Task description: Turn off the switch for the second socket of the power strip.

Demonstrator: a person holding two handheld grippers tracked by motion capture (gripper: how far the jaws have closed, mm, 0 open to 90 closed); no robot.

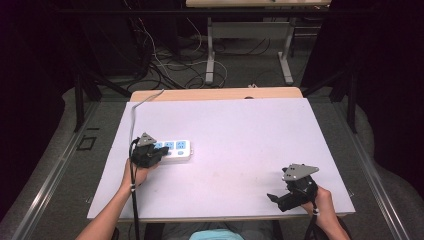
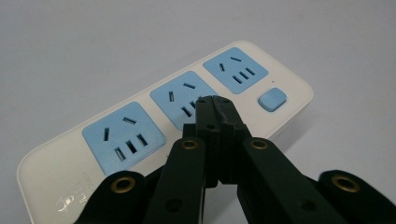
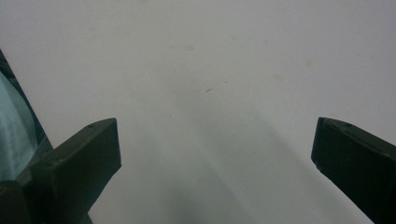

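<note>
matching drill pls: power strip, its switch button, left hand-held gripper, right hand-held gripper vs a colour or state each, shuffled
1. power strip
2. switch button
3. left hand-held gripper
4. right hand-held gripper

A. jaws wide apart over bare table
B. white body, three sockets
C. jaws shut, tips over the middle socket
D. blue, at the strip's end

Pairs: 1-B, 2-D, 3-C, 4-A

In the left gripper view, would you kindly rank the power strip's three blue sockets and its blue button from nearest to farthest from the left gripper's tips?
Measured from the left gripper:
1. Middle socket, right beneath the shut tips.
2. Far socket and blue button, both beyond the tips; too close to call.
3. Near socket, back towards the camera.
</note>
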